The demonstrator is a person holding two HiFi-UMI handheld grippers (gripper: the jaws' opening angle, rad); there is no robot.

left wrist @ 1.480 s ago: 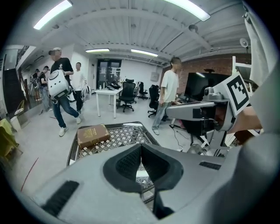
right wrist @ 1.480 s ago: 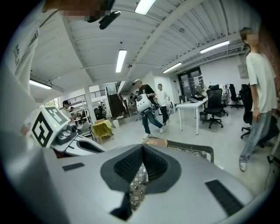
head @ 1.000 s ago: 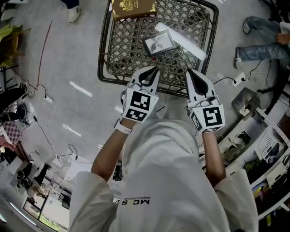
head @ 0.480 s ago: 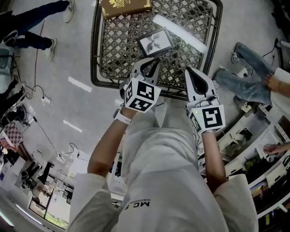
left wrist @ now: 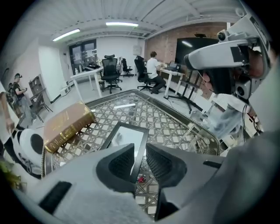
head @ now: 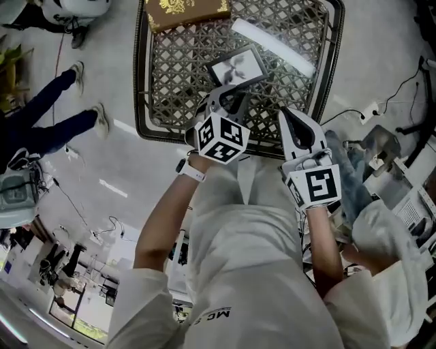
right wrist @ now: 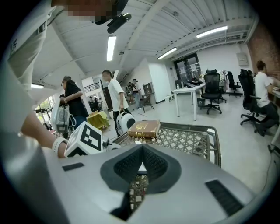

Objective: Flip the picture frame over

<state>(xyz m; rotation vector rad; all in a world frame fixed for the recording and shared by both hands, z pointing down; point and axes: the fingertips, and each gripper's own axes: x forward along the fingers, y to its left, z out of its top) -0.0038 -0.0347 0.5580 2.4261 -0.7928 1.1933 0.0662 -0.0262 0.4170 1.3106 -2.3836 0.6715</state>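
Note:
The black picture frame (head: 237, 67) lies flat, glass side up, on the lattice-top metal table (head: 139, 82). My left gripper (head: 225, 97) hovers at the frame's near edge. In the left gripper view the frame (left wrist: 127, 138) reaches back to the left gripper (left wrist: 140, 149), whose jaws stand a little apart with the frame's right rail showing in the gap. My right gripper (head: 285, 111) hangs over the table's near right part, to the frame's right and nearer me. The right gripper (right wrist: 141, 148) has its pads pressed together with nothing between them.
A brown book with gold print (head: 187, 12) lies at the table's far left and a white strip (head: 272, 46) at the far right. A person's legs (head: 48, 129) cross the floor at the left. Another person (head: 381, 238), cables and shelves crowd the right.
My left gripper has moved forward, from the table's near rim up to the frame's near edge. The right gripper has hardly shifted. People have walked past on both sides.

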